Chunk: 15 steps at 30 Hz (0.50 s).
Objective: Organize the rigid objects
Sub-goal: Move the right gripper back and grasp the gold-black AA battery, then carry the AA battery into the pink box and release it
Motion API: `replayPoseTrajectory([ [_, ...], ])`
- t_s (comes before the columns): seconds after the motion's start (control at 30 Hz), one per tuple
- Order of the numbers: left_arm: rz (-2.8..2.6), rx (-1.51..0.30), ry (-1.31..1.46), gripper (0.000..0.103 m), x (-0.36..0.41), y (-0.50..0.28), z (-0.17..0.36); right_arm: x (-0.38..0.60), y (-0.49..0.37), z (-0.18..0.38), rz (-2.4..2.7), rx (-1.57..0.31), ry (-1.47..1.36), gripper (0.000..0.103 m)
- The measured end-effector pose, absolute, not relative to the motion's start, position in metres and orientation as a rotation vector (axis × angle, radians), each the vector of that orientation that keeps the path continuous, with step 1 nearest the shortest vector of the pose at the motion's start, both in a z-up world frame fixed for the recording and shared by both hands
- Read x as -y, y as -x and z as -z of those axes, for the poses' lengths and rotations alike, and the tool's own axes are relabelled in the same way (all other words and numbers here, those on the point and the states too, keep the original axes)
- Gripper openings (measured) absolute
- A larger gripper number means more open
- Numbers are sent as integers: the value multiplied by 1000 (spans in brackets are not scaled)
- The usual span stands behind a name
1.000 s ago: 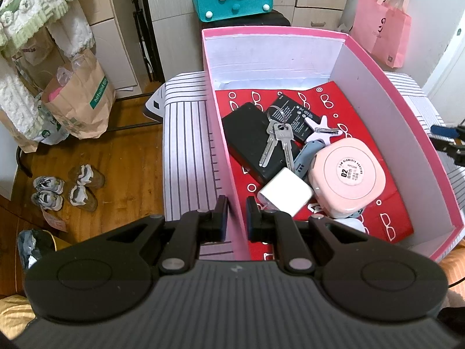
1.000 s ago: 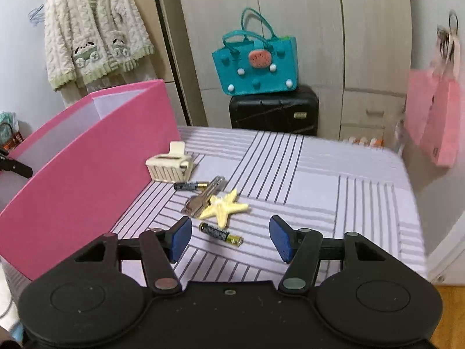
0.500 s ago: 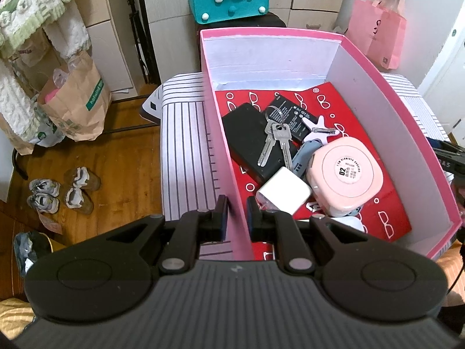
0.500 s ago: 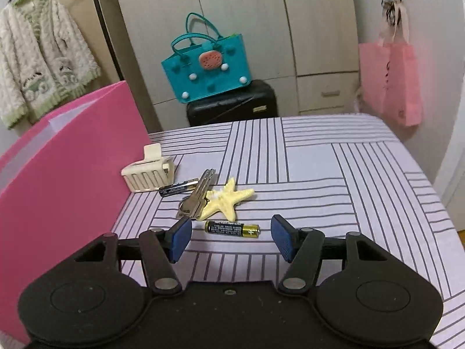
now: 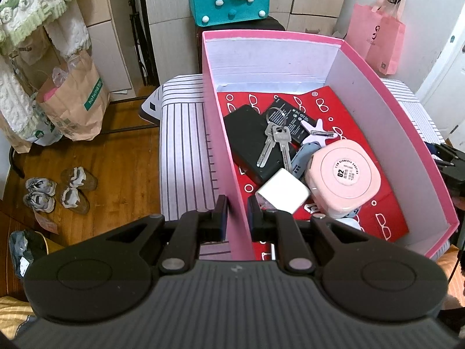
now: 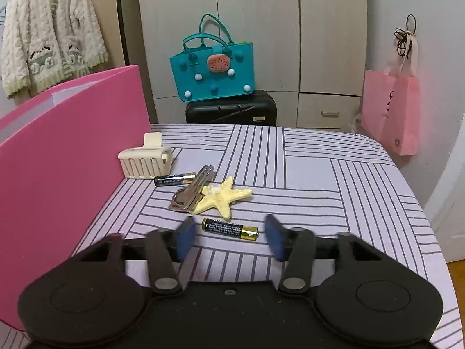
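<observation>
My left gripper (image 5: 237,215) is shut on the left wall of the pink box (image 5: 221,133), one finger outside and one inside. On the box's red floor lie a black power bank (image 5: 247,142), keys (image 5: 274,142), a white charger (image 5: 283,193), a pink round case (image 5: 343,171) and a white starfish (image 5: 315,129). My right gripper (image 6: 229,237) is open, low over the striped cloth. A black-and-gold battery (image 6: 229,229) lies crosswise between its blue fingertips, touching neither pad. Beyond it are a yellow starfish (image 6: 222,196), keys (image 6: 191,193), a second battery (image 6: 174,179) and a cream hair claw (image 6: 145,161).
The pink box's outer wall (image 6: 64,151) stands close on the right gripper's left. The striped table (image 6: 334,180) stretches right and back. Behind it are a teal bag (image 6: 215,69) on a black suitcase (image 6: 232,107) and a pink bag (image 6: 392,110). Paper bags (image 5: 72,99) stand on the wooden floor.
The right gripper came forward and down and turned, so the near battery now lies between its fingertips. The left gripper kept its hold on the box wall.
</observation>
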<state>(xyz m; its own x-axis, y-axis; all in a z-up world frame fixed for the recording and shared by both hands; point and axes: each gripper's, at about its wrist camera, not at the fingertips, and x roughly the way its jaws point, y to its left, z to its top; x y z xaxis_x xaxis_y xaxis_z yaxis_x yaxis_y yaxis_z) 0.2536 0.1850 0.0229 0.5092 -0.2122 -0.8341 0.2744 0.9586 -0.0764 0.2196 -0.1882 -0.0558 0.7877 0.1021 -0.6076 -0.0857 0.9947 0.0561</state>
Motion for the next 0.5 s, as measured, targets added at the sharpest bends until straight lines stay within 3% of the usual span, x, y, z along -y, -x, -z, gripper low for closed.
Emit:
replayPoseTrajectory([
  [0.13, 294, -991, -63, 13, -185, -253, -23, 183, -218, 56, -75, -659, -20, 61],
  [0.17, 294, -991, -62, 13, -185, -253, -23, 183, -217, 56, -76, -654, -16, 48],
  [0.5, 298, -985, -82, 13, -184, -251, -24, 192, -210, 48, -132, -674, -82, 48],
])
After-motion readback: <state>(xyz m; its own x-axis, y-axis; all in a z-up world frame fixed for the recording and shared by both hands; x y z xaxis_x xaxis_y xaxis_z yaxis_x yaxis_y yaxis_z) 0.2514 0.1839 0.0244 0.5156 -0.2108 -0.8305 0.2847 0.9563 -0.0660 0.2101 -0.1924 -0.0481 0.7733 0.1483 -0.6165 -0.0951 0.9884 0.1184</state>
